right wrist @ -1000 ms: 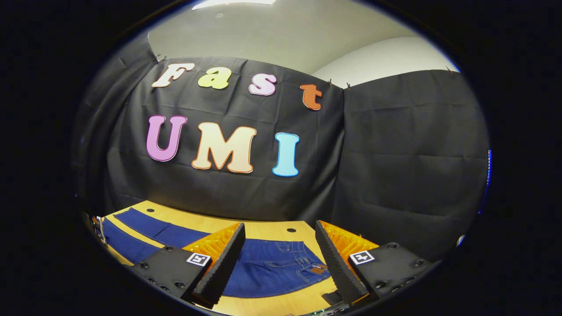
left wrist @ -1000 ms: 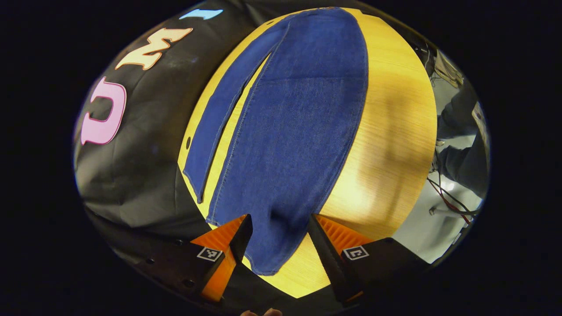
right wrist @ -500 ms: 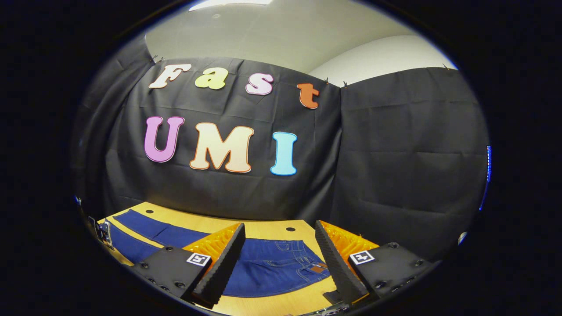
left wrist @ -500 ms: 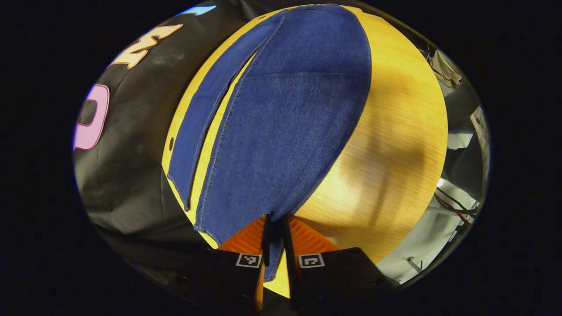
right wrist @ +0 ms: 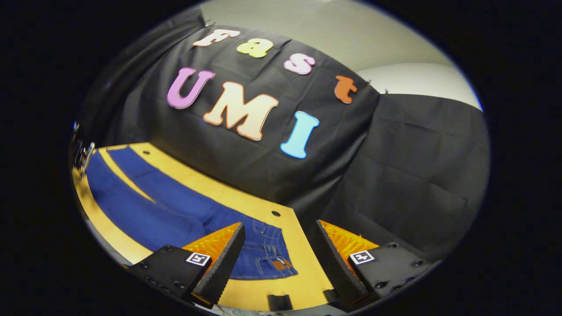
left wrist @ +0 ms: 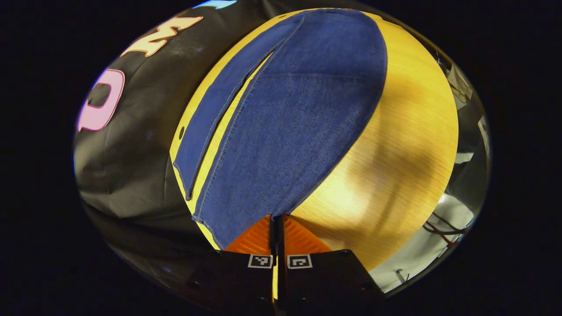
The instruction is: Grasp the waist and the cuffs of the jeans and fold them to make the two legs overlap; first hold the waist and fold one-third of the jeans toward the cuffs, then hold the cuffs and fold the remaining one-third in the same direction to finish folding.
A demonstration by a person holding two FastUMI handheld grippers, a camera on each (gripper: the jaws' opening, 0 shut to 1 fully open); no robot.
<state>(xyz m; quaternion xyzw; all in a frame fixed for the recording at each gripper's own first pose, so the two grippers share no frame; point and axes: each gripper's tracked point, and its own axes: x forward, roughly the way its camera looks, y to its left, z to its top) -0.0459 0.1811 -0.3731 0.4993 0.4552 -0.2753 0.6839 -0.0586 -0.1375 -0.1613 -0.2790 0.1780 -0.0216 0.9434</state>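
Note:
Blue jeans (left wrist: 290, 118) lie flat on the wooden table (left wrist: 395, 145), their two legs spread apart with a strip of wood between them. My left gripper (left wrist: 276, 218) is shut on the cuff corner of the nearer, wider leg at the table's end. In the right gripper view the jeans (right wrist: 167, 210) run away to the left, and the waist (right wrist: 268, 250) with its pockets and brown patch lies nearest. My right gripper (right wrist: 280, 226) hangs open above the waist end, touching nothing.
The table (right wrist: 303, 263) has small round holes, one (right wrist: 275, 213) near the waist. The black cloth wall (right wrist: 395, 175) stands close behind its far edge. Beyond the table's edge, in the left gripper view, lies pale floor with cables (left wrist: 441, 226).
My left gripper's fingers have gone from wide open to shut on the leg's cuff. My right gripper has tilted and swung, so more of the jeans and the waist show below it.

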